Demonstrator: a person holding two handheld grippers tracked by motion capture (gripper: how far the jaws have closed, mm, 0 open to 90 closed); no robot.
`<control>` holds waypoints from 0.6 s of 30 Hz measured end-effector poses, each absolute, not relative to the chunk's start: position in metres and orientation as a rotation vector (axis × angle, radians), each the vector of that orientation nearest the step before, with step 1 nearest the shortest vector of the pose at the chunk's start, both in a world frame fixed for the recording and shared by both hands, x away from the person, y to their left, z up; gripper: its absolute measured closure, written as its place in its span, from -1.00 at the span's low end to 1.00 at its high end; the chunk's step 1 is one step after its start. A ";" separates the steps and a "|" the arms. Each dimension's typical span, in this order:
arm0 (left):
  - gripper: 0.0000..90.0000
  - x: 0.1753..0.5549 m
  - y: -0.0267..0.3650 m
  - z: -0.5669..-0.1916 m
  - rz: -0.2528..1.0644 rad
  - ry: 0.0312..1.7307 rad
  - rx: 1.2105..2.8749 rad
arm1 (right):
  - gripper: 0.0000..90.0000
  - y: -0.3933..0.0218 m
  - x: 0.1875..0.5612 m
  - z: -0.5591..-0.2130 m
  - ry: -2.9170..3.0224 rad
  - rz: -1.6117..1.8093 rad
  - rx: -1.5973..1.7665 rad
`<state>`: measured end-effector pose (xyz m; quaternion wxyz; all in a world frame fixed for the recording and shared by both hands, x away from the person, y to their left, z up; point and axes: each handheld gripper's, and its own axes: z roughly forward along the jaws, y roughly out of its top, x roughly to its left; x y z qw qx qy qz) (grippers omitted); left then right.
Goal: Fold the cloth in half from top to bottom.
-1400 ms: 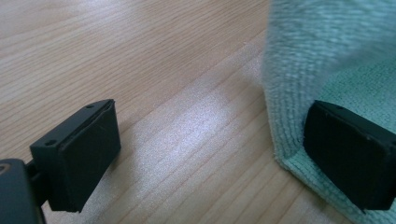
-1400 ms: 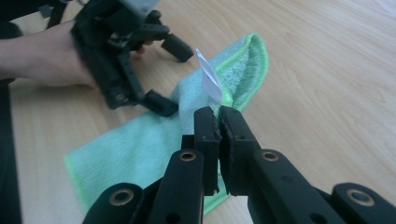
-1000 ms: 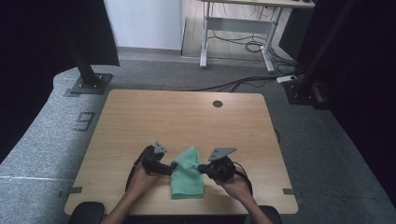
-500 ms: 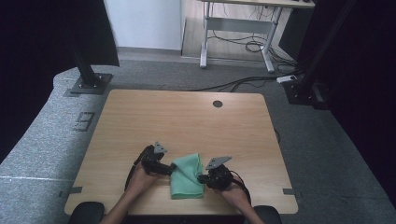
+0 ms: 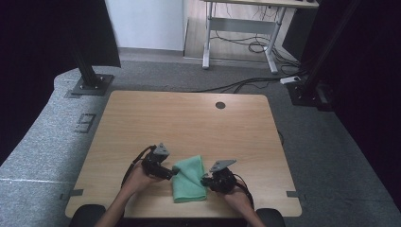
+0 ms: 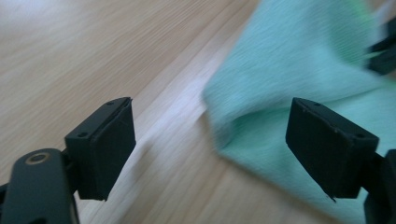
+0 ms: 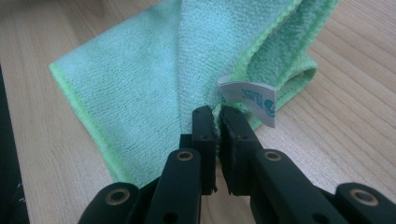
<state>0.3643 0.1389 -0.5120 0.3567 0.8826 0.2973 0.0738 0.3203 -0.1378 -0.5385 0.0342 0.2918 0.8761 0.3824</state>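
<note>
Since one second earlier, the green cloth [image 5: 189,178] had been drawn down from a raised drape toward the near edge of the table [image 5: 189,118], and my right gripper [image 7: 216,116] had lowered with it. The cloth lay partly folded on the wood, between my two grippers, with one flap doubled over the rest and a fold ridge running along its middle. A white care label [image 7: 250,103] stood up from the hem just beside the right gripper's tips. That gripper was clenched on the hem at the cloth's right corner, the jaws almost together with the bright green edging pinched between them. My left gripper [image 6: 210,144] was released: its jaws had just been closing from their widest but stood well apart, with the cloth's left fold ahead of them and nothing pressed by either pad. In the high view, the left gripper [image 5: 161,166] sat at the cloth's left edge and the right gripper [image 5: 218,179] at its lower right. Judged from this layout, the folding was partly done: one fold was in place but loose and uneven. Remaining work appeared to be taking the left edge, completing the fold, and flattening the cloth.
</note>
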 end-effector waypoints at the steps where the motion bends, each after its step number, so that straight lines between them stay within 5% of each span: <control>1: -0.59 0.365 0.136 -0.510 0.191 0.759 2.272 | 0.86 -0.138 0.320 -0.539 2.693 1.179 0.900; 15: -0.22 0.398 0.073 -0.488 0.113 0.617 2.297 | 0.85 -0.139 0.321 -0.540 2.689 1.190 0.916; 18: 0.08 0.400 0.066 -0.492 0.083 0.565 2.373 | 0.84 -0.139 0.321 -0.540 2.690 1.196 0.916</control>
